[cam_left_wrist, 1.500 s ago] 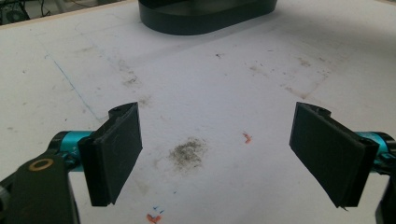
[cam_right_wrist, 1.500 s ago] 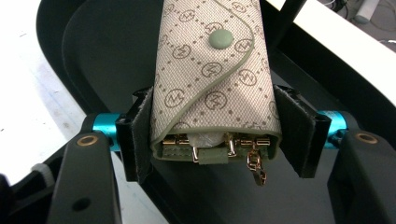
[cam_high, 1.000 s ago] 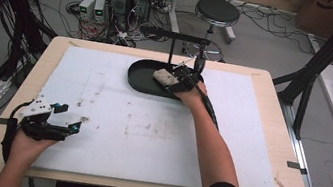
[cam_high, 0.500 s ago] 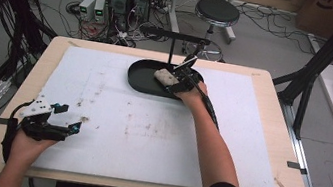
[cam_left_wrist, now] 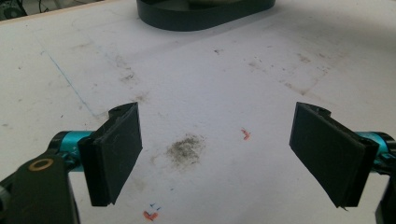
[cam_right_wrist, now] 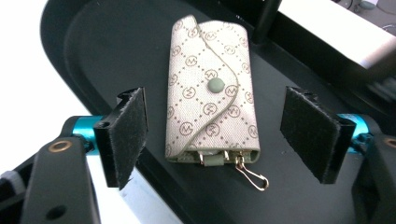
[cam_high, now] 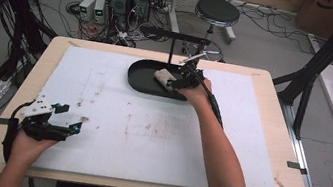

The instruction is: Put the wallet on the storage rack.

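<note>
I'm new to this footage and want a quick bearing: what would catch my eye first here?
First, the cream patterned key pouch with its green snap, lying flat in the black oval tray at the table's far side. The right gripper straddles it, jaws just opened wide, pads clear of it. Near the front left corner, the left gripper rests open over the stained white mat.

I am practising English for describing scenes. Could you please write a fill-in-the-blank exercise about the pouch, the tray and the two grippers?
1. The beige patterned key pouch lies inside the black oval ____.
2. The pouch flap is closed with a round green ____.
3. The right gripper is over the pouch, its pads not touching it, so it is ____.
4. The left gripper holds ____ between its open jaws.

Missing words: tray; snap button; open; nothing
</note>
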The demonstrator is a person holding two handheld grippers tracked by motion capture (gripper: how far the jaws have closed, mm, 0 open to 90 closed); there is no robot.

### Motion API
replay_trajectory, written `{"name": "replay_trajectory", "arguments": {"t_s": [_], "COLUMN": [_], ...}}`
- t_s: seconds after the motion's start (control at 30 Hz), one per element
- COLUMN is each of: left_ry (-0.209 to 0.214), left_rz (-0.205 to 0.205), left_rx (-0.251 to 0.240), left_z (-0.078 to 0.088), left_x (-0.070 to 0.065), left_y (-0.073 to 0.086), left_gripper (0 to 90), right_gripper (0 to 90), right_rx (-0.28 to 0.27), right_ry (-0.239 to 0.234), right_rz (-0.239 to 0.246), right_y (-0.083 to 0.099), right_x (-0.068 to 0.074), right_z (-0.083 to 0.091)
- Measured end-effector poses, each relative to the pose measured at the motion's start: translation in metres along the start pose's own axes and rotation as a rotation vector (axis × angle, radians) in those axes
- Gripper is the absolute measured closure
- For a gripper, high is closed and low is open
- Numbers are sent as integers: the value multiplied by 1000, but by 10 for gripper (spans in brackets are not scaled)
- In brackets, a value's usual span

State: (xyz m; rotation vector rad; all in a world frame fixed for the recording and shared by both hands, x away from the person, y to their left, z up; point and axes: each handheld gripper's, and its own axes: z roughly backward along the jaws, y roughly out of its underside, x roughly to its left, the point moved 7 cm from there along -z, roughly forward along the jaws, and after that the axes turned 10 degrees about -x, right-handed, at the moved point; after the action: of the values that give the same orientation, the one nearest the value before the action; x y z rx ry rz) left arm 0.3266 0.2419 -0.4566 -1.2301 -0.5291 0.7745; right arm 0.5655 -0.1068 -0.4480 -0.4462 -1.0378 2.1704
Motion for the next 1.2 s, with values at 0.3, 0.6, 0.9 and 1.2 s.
{"name": "replay_trajectory", "arguments": {"t_s": [0.3, 0.6, 0.9, 1.2], "left_ry": [19, 46, 81, 97], "left_rz": [-6, -8, -14, -21], "left_rx": [-2, -7, -9, -21], "left_z": [-7, -21, -41, -54], "left_x": [-2, -2, -7, -9], "left_y": [-3, -8, -13, -19], "left_gripper": [169, 169, 169, 169], "right_gripper": [207, 196, 183, 183], "right_rx": [-39, -65, -89, -119], "right_ry": [-15, -21, -29, -6], "right_rz": [4, 22, 35, 36], "right_y": [-9, -3, 12, 38], "right_x": [-1, 0, 2, 7], "right_z": [36, 77, 115, 144]}}
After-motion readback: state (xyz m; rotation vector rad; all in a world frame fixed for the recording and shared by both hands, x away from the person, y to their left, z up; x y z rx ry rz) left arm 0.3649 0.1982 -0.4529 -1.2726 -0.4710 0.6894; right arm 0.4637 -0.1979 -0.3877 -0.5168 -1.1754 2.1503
